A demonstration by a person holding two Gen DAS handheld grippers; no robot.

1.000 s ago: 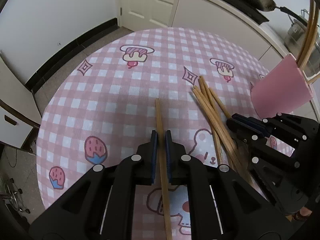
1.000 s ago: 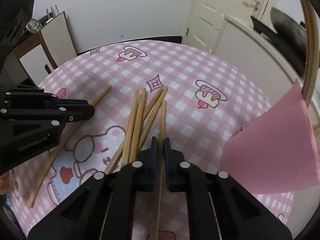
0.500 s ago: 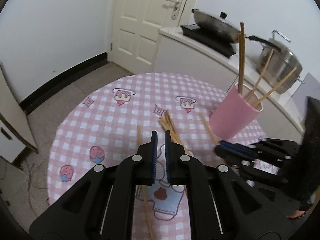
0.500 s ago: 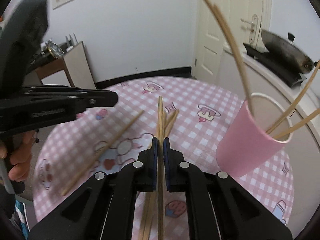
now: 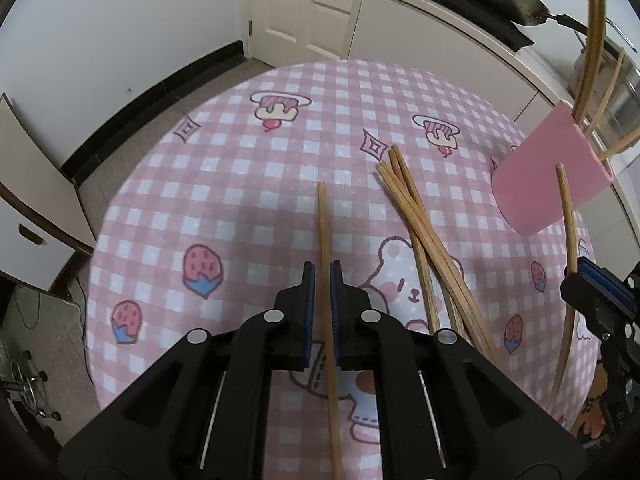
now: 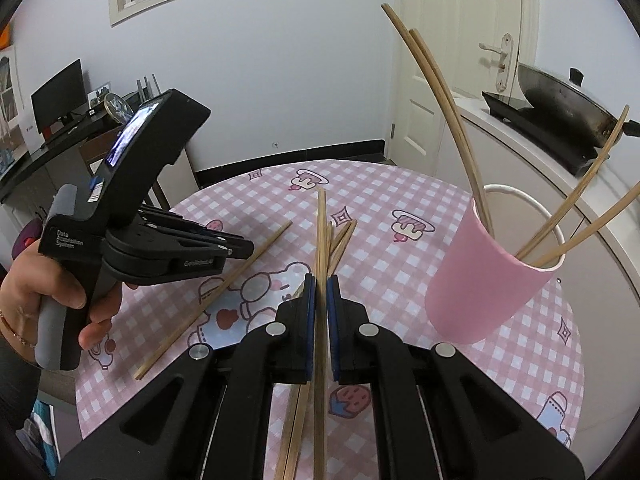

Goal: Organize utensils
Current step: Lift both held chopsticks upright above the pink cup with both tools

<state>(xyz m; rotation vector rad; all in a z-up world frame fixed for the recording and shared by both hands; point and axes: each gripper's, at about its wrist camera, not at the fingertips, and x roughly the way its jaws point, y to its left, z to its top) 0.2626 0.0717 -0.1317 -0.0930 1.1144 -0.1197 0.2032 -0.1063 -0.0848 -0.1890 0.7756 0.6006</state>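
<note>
My right gripper [image 6: 320, 284] is shut on a wooden chopstick [image 6: 321, 232] and holds it above the table, left of the pink cup [image 6: 484, 280], which holds several chopsticks. In the left wrist view the right gripper [image 5: 588, 276] holds that chopstick [image 5: 568, 216] beside the pink cup [image 5: 548, 176]. My left gripper [image 5: 322, 276] hovers with its jaws a little apart over a single chopstick [image 5: 325, 232] lying on the table; whether it touches it I cannot tell. A loose pile of chopsticks [image 5: 420, 216] lies on the tablecloth between the grippers.
The round table has a pink checked cloth [image 5: 240, 168]. A white counter with a wok [image 6: 560, 100] stands behind the cup. A door [image 5: 304, 4] and a dark desk [image 6: 48, 148] are beyond the table. The left gripper's body [image 6: 132, 216] sits over the table's left side.
My right gripper has lifted one chopstick off the pile and raised it beside the cup. My left gripper rose, then came back down over the single chopstick, which stays on the table.
</note>
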